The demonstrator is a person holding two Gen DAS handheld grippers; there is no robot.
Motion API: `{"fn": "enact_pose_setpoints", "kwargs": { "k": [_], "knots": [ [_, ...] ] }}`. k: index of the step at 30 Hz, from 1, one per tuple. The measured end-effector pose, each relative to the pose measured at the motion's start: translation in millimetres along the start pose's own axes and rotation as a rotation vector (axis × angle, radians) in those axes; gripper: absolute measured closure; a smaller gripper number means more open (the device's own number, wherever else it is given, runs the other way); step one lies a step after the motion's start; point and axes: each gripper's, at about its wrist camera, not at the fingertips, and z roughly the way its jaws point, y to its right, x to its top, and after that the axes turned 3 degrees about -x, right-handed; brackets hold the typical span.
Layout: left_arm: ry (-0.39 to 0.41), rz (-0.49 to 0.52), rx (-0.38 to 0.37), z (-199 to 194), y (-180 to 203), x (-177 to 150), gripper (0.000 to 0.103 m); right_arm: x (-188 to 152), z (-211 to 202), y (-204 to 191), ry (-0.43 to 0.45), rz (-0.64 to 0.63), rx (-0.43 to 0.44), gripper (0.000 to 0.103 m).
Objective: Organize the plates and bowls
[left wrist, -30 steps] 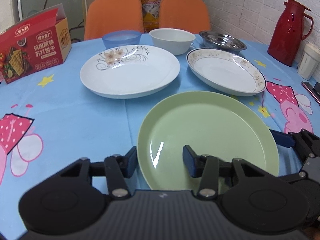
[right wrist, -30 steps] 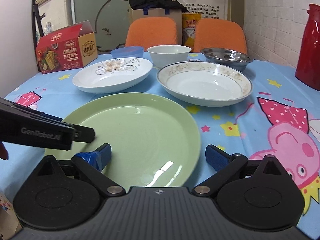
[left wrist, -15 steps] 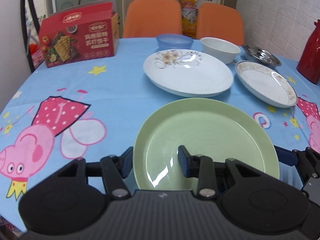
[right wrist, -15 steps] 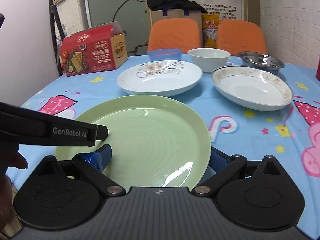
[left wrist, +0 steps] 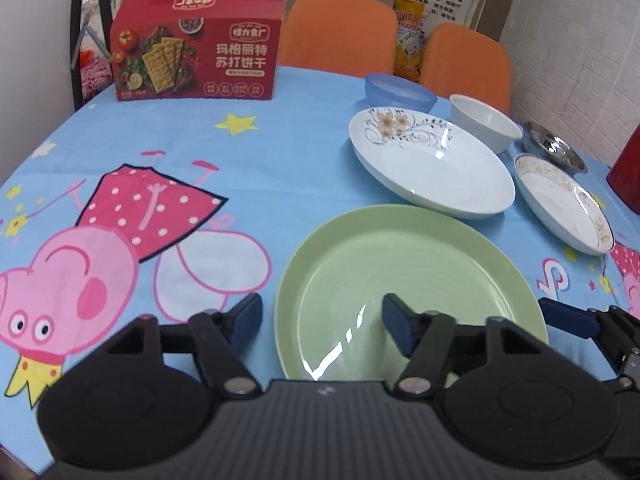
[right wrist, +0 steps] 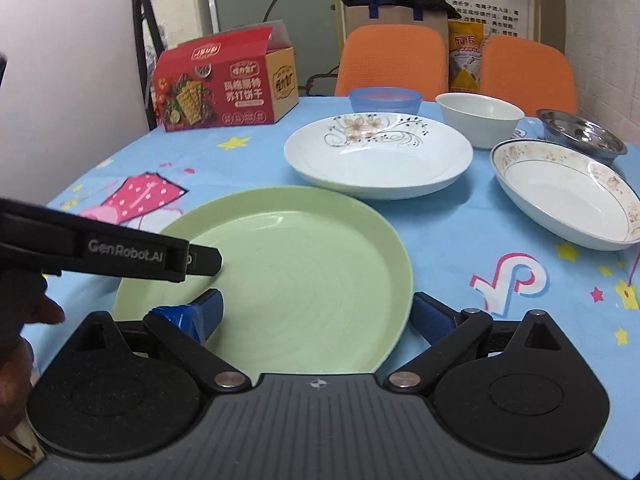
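Observation:
A pale green plate (left wrist: 408, 280) sits at the table's near side; it also shows in the right wrist view (right wrist: 288, 264). My left gripper (left wrist: 322, 322) is open, its jaws astride the plate's left rim. My right gripper (right wrist: 316, 314) is open, astride the plate's right rim. Behind lie a white flowered plate (left wrist: 428, 164) (right wrist: 380, 152), a gold-rimmed white plate (left wrist: 560, 204) (right wrist: 568, 192), a white bowl (left wrist: 484, 122) (right wrist: 480, 118), a blue bowl (left wrist: 398, 92) (right wrist: 384, 100) and a steel bowl (left wrist: 554, 152) (right wrist: 580, 132).
A red cracker box (left wrist: 196, 48) (right wrist: 224, 84) stands at the back left of the table. A red thermos (left wrist: 626, 168) is at the right edge. Two orange chairs (right wrist: 392, 60) stand behind the blue cartoon tablecloth (left wrist: 120, 200).
Both views have swung left; the green plate has shifted left with the grippers, away from the gold-rimmed plate. The left gripper's jaws are wider apart than half a second ago.

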Motion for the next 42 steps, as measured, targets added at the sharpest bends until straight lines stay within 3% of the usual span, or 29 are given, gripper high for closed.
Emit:
{"fn": "enact_pose_setpoints", "kwargs": {
  "k": [4, 11, 14, 19, 21, 28, 32, 34, 38, 42],
  "knots": [
    [0.046, -0.031, 0.002, -5, -12, 16, 0.027, 24, -7, 24, 0.053, 0.042, -0.034, 0.015],
    [0.049, -0.060, -0.005, 20, -28, 59, 0.025, 64, 33, 56, -0.014, 0.100, 0.014, 0.015],
    [0.019, -0.050, -0.024, 46, -27, 83, 0.025, 75, 55, 62, -0.050, 0.123, 0.028, 0.015],
    [-0.073, -0.010, -0.121, 103, -11, 114, 0.025, 86, 80, 67, -0.086, 0.120, 0.019, 0.015],
    [-0.101, 0.008, -0.120, 122, -4, 120, 0.025, 88, 90, 70, -0.096, 0.123, 0.019, 0.015],
    [-0.089, 0.103, -0.091, 140, 18, 130, 0.030, 93, 109, 67, -0.096, 0.067, -0.016, 0.013],
    [-0.099, 0.057, -0.122, 139, 14, 129, 0.010, 96, 116, 66, -0.098, 0.036, -0.012, 0.013],
    [-0.096, 0.047, -0.121, 138, 12, 129, 0.010, 94, 114, 68, -0.086, 0.028, 0.000, 0.014],
    [-0.086, 0.048, -0.102, 137, 14, 127, 0.013, 94, 113, 71, -0.062, 0.037, -0.002, 0.014],
    [-0.073, 0.107, -0.065, 136, 24, 123, 0.033, 91, 118, 60, -0.069, -0.023, -0.033, 0.012]
  ]
}}
